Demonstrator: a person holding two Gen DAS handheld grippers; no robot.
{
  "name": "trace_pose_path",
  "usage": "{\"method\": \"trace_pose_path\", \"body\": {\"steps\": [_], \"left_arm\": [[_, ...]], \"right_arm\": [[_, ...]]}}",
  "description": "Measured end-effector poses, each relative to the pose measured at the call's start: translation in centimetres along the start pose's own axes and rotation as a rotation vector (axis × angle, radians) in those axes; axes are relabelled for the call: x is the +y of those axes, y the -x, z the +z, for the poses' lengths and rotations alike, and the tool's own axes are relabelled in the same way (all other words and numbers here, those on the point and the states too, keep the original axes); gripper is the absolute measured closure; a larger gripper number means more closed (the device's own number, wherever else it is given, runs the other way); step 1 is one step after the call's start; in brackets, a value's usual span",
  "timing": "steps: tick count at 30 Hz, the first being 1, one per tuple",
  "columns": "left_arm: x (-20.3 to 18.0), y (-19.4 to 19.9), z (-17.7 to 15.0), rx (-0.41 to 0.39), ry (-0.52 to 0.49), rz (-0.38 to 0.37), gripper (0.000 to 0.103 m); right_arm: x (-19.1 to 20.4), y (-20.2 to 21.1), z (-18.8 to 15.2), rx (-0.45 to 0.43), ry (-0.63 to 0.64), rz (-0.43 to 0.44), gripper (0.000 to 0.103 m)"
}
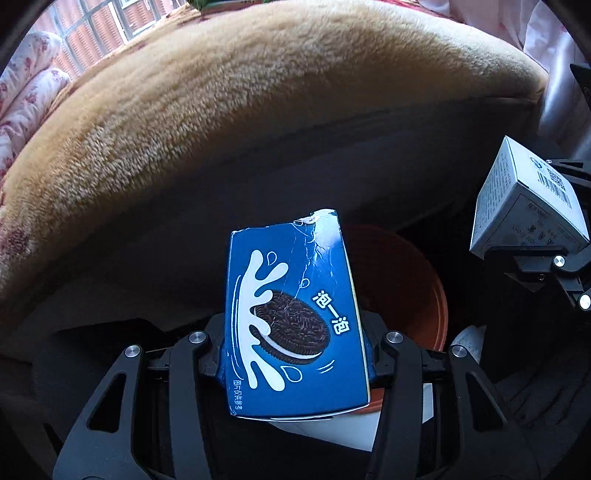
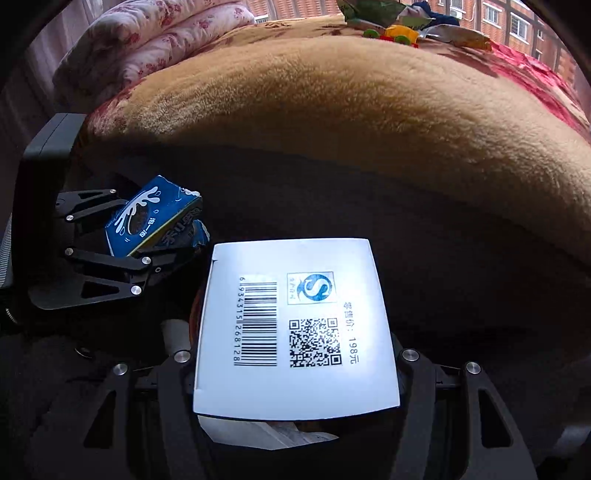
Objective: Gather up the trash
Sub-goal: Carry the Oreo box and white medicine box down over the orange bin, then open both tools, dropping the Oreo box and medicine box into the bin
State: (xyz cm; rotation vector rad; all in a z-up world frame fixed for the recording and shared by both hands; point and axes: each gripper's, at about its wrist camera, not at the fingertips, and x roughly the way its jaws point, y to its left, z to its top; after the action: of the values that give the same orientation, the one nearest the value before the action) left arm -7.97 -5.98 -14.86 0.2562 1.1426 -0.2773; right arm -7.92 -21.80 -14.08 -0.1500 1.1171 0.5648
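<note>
Left tongs [image 1: 295, 354] clenched on blue cookie box [image 1: 293, 314], sandwich cookie and milk splash printed, text "泡一泡", top corner torn. Right tongs [image 2: 295, 369] clenched on white carton [image 2: 295, 325]: barcode 6934315268128, QR code, blue S logo, "零售价: 198元". Below and beyond the left tongs, an orange bin [image 1: 406, 291], dark surroundings. Ahead of both tongs, bed edge with tan plush blanket [image 1: 258, 92]; floral quilt [image 2: 155, 40] and wrappers [image 2: 399, 22] farther back.

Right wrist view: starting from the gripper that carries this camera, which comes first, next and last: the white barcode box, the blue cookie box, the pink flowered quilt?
1. White barcode box: clamped in the right gripper, centre bottom.
2. Blue cookie box: to the left, in the left gripper.
3. Pink flowered quilt: far top left, on the bed.
</note>
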Motion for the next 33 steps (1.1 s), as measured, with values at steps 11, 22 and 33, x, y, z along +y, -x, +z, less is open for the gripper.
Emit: {"method": "trace_pose_path", "body": {"steps": [11,22,33], "left_arm": [[0.2,-2.0,-0.4,0.056,0.020,-0.006,0.055],[0.9,-3.8,0.0,0.111,0.061,0.005,0.018],[0.9,-0.7,-0.7,0.003,0.025,0.008,0.018]], "right_arm": [[1.3,-2.9,-0.2,0.093,0.054,0.025,0.042],[2.3,-3.5,0.2,0.080,0.085,-0.029,0.013],[0.4,0.7,0.4,-0.022,0.024,-0.045,0.013]]}}
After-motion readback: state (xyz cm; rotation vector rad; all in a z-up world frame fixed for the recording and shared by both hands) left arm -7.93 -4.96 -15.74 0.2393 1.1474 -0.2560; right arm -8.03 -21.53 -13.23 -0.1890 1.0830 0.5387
